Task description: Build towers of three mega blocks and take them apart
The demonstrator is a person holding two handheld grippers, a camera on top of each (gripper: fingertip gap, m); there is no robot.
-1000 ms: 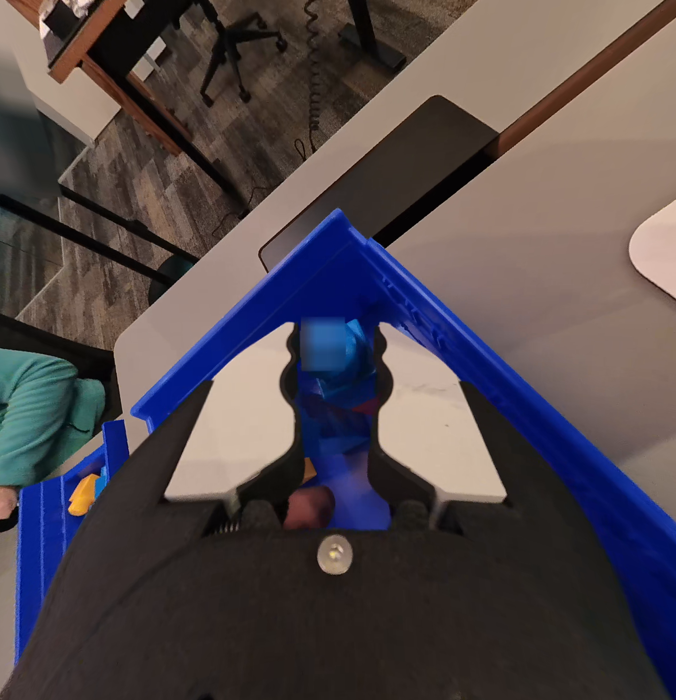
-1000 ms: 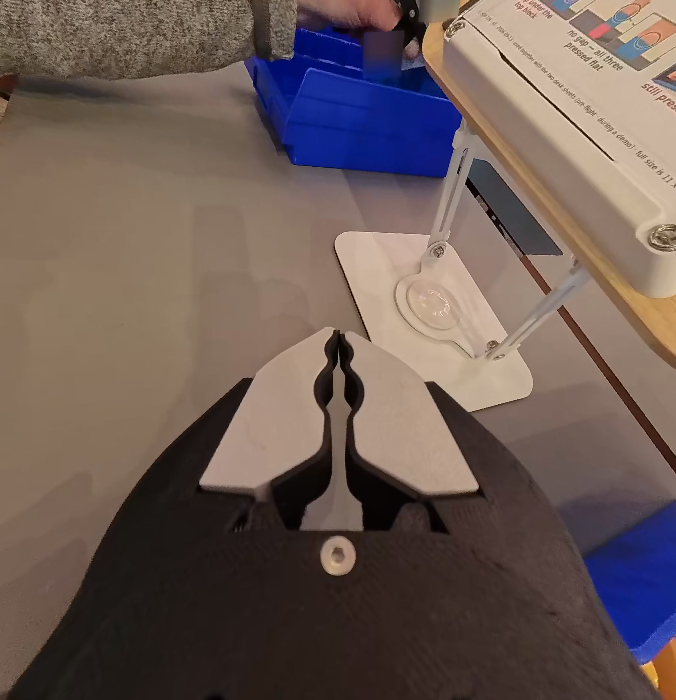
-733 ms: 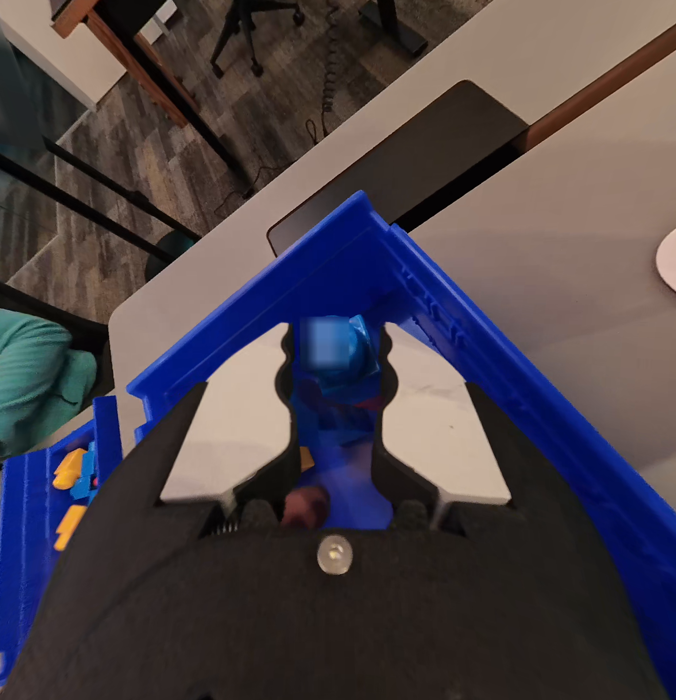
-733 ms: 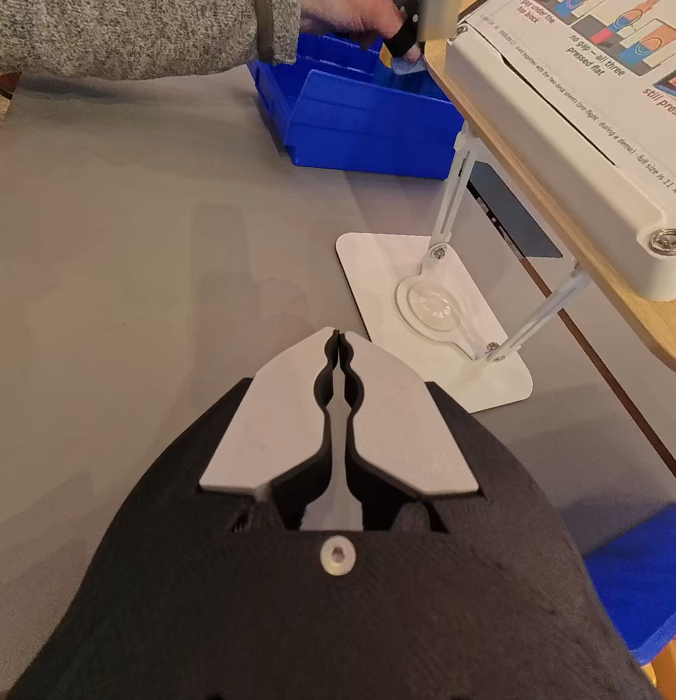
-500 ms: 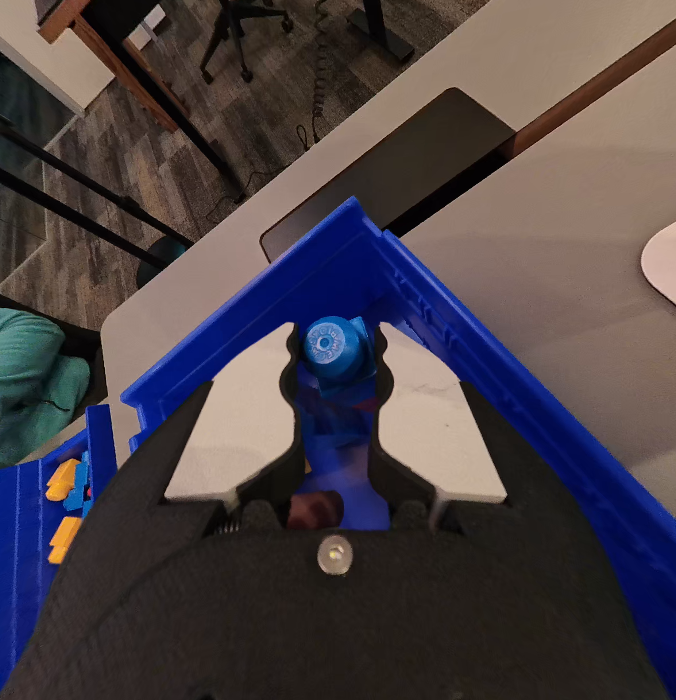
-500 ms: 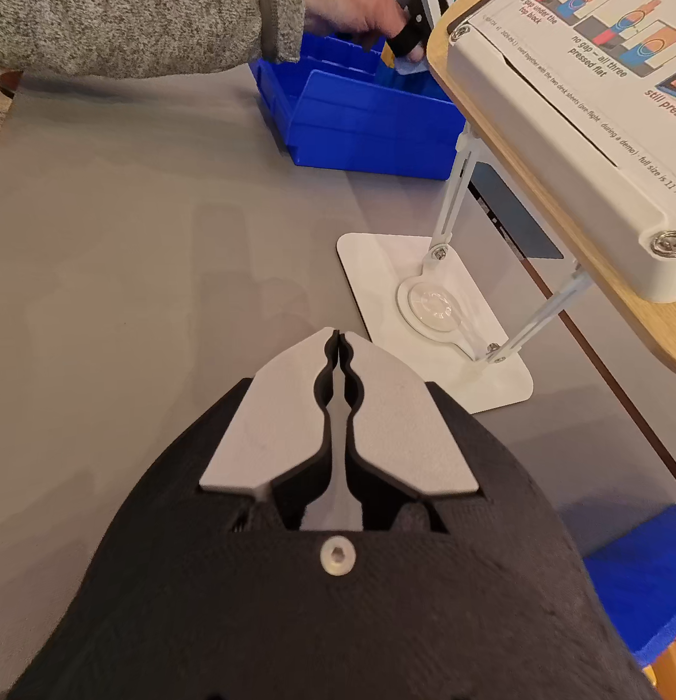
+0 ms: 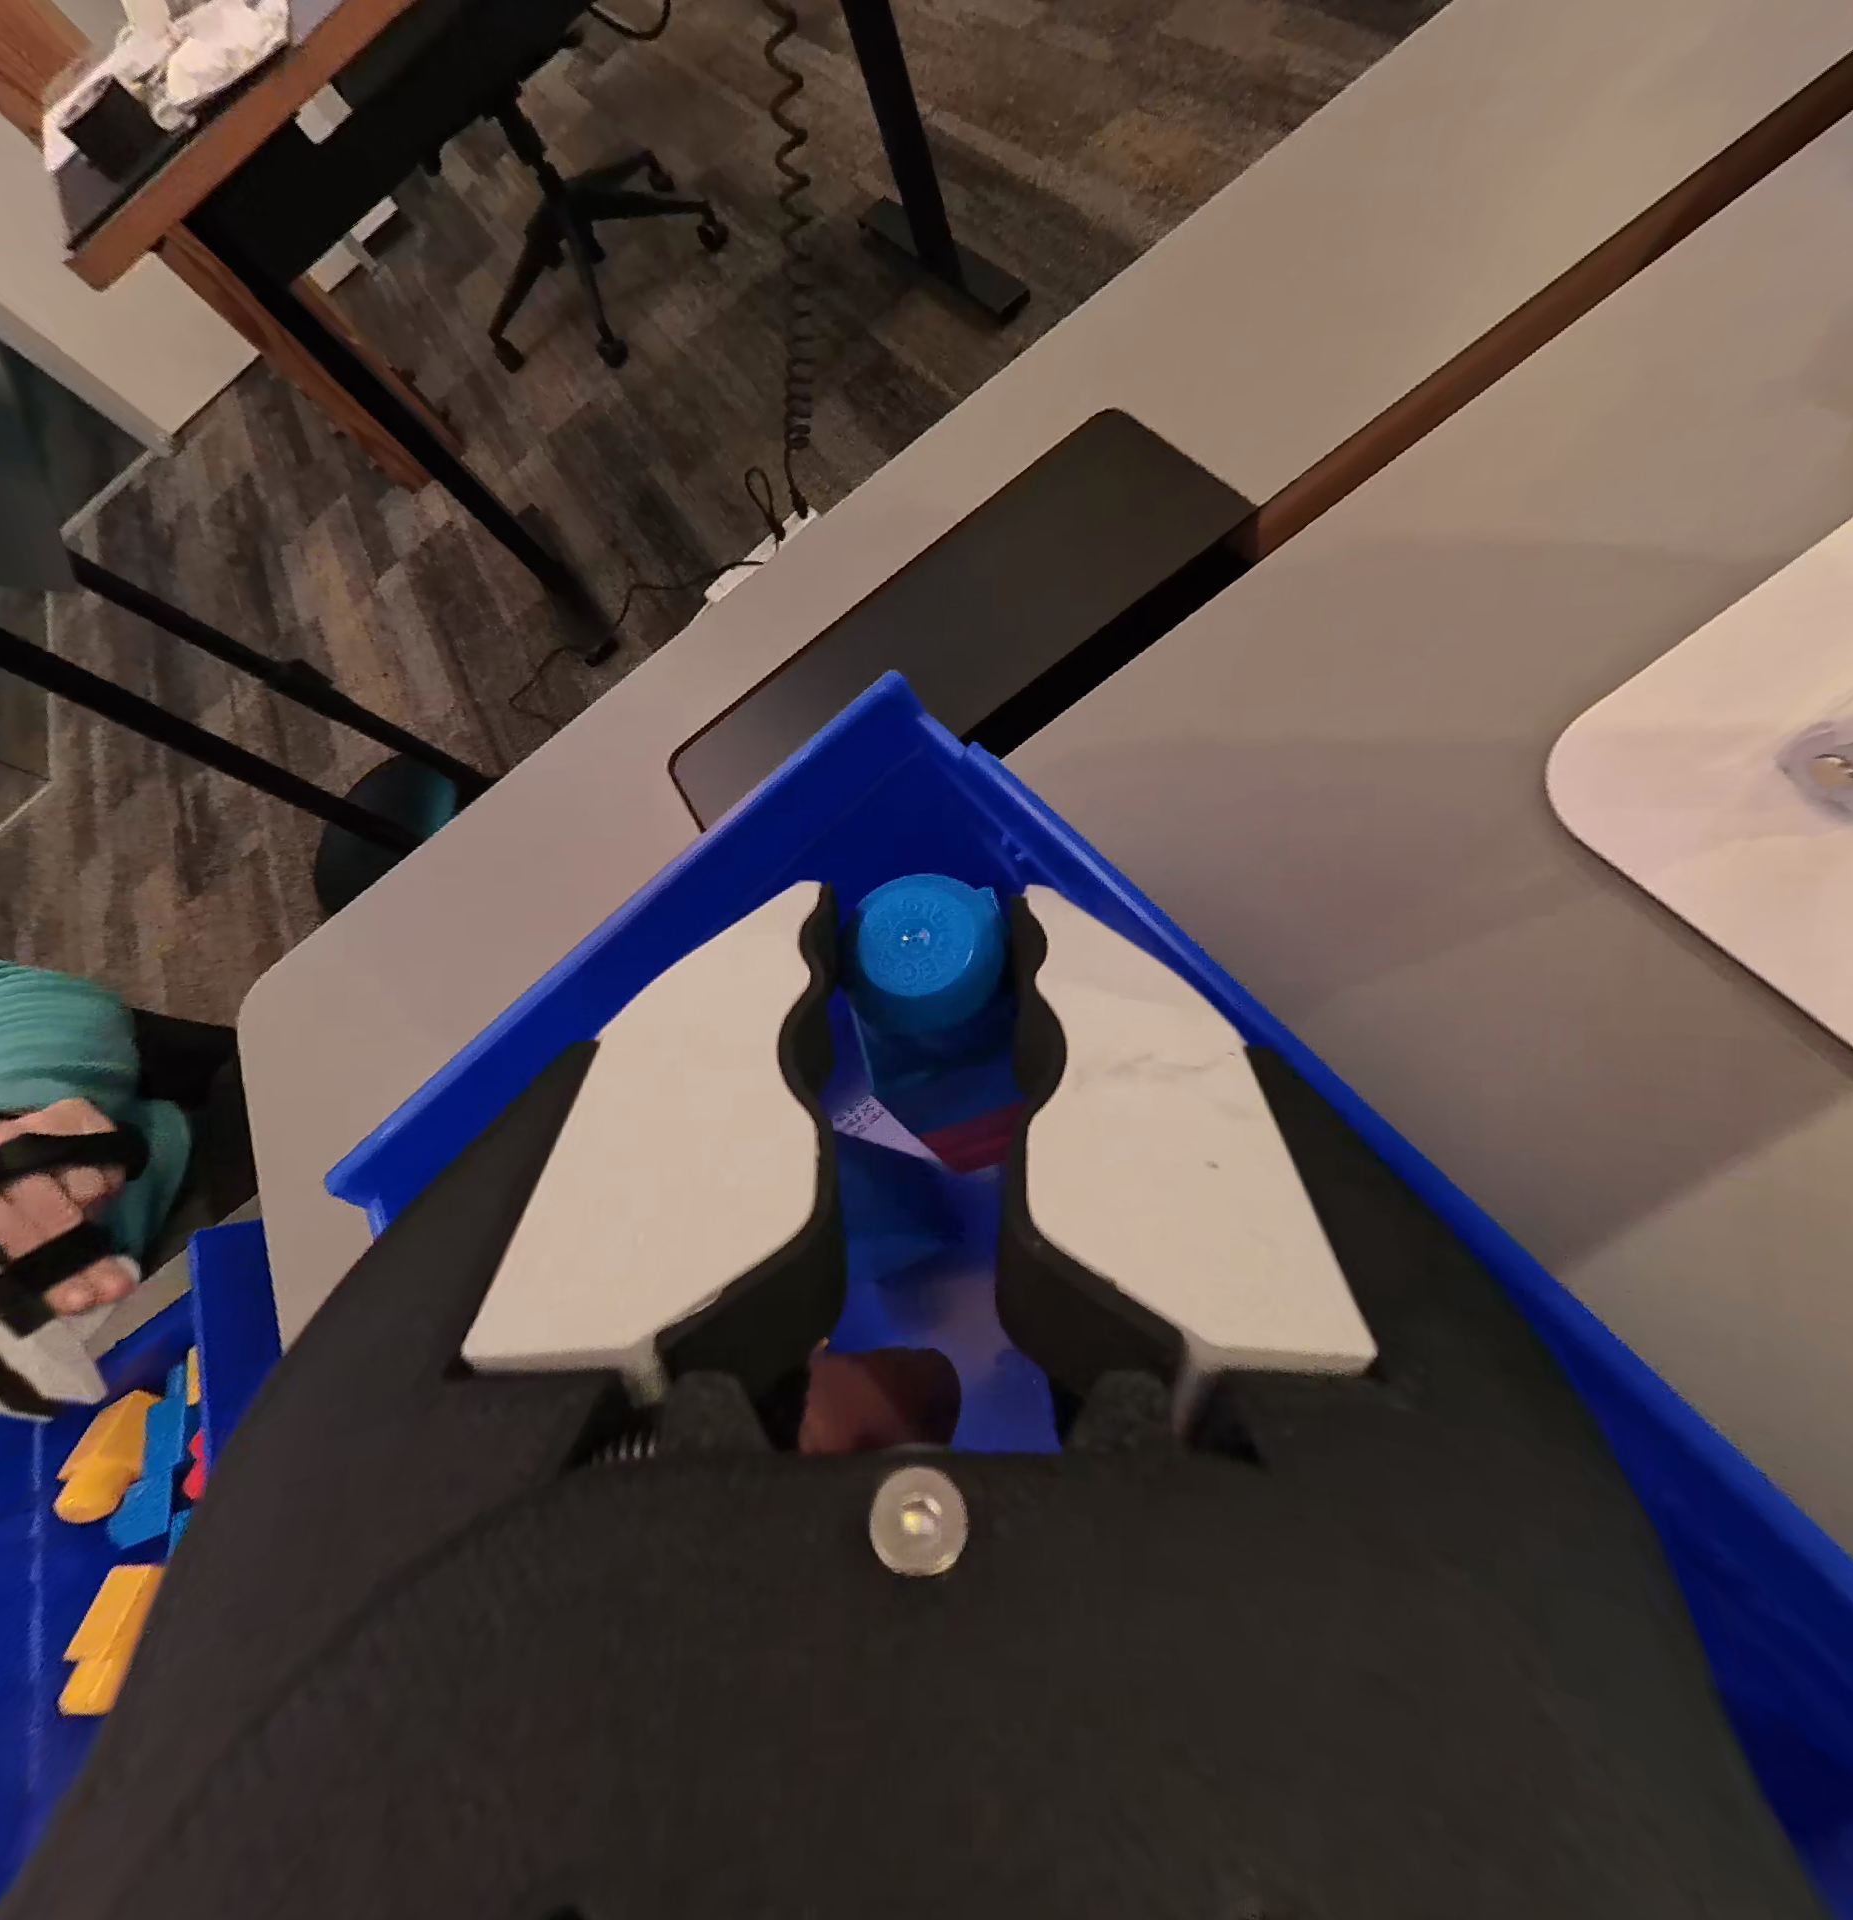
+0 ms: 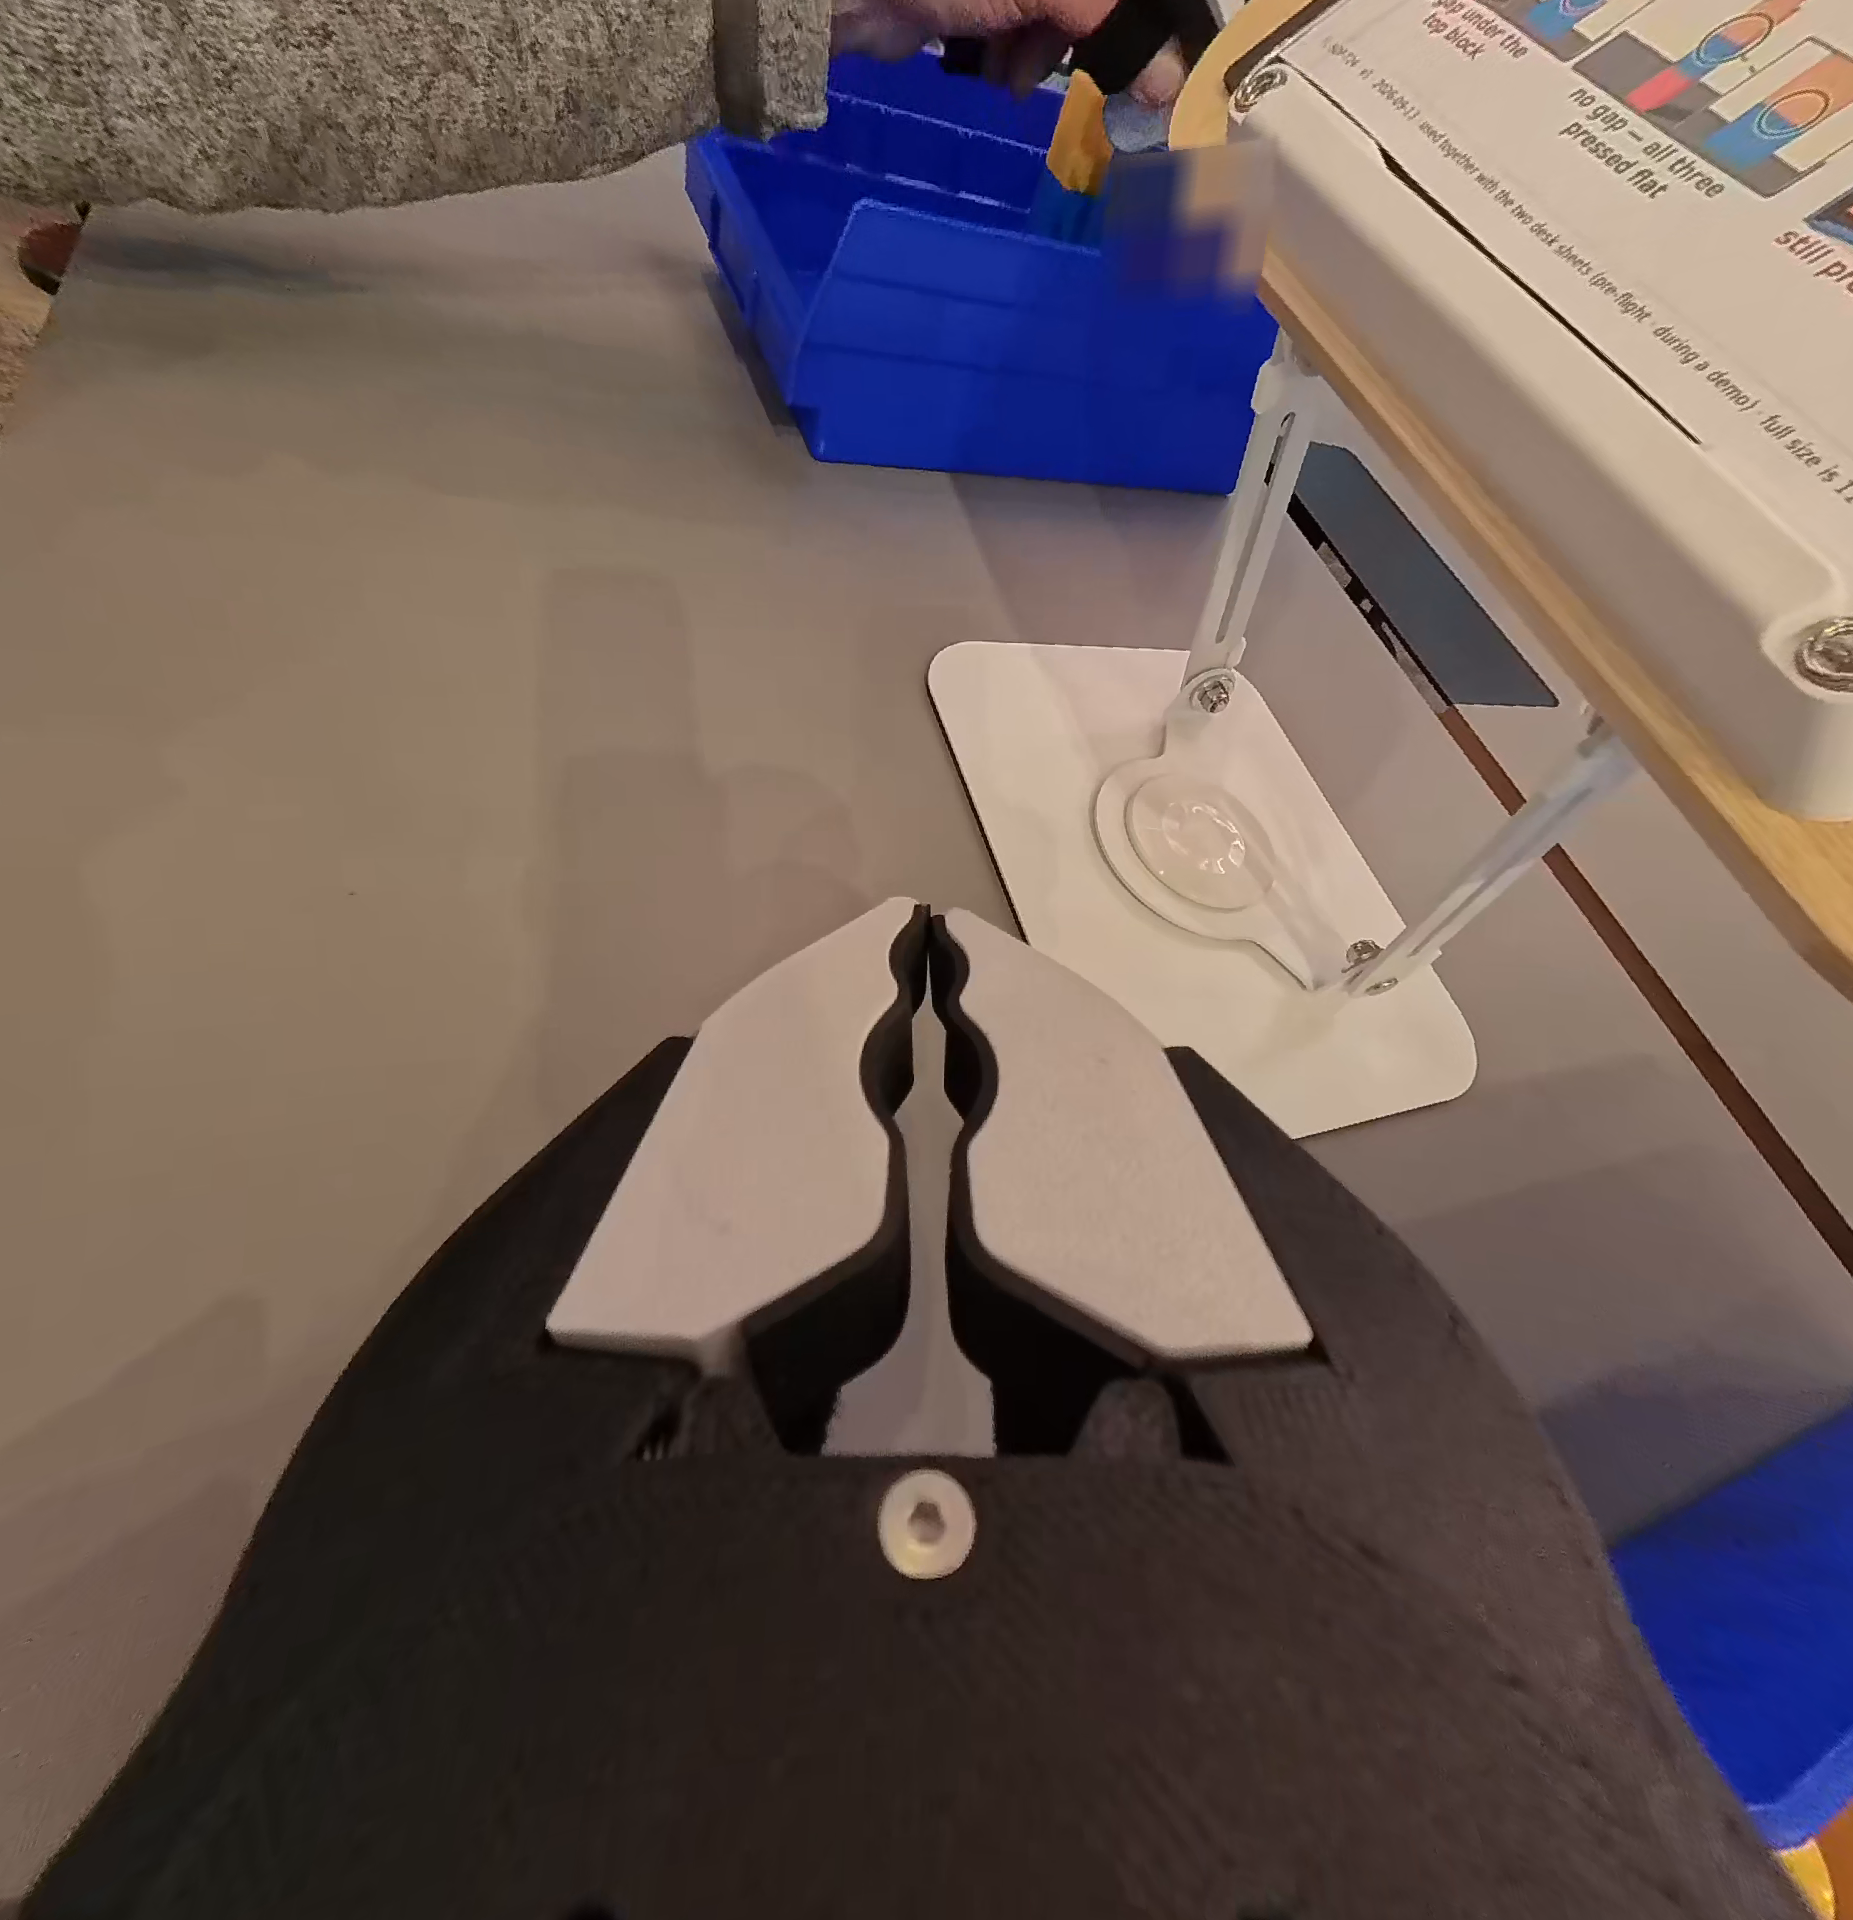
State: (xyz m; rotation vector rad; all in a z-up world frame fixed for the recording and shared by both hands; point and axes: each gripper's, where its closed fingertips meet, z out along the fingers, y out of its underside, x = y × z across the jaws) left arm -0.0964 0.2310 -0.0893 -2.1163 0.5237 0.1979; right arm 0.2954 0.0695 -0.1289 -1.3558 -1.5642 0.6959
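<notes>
In the left wrist view my left gripper [image 7: 917,914] reaches into the far corner of a blue bin [image 7: 756,873]. Its two black pads press on the sides of a blue mega block [image 7: 927,961], whose round stud faces the camera. More blue and red pieces lie blurred below it in the bin. In the right wrist view my right gripper [image 8: 924,920] is shut with nothing in it and hovers over the grey table [image 8: 382,727]. The same bin [image 8: 1005,343] stands far off at the top, with a grey-sleeved arm [image 8: 382,83] reaching into it.
A white stand base [image 8: 1057,748] sits right of my right gripper, carrying a tilted board with a printed sheet [image 8: 1524,312]. A second blue bin [image 7: 226,1309] with yellow and blue blocks [image 7: 101,1455] lies left, near another person's hand [image 7: 49,1195]. A blue object [image 8: 1753,1621] lies at lower right. The gap from one gripper's tips to the other's is roughly 45 centimeters.
My left gripper's jaws have narrowed onto the blue block in the bin corner, and the view has shifted slightly. My right gripper has stayed shut and still.
</notes>
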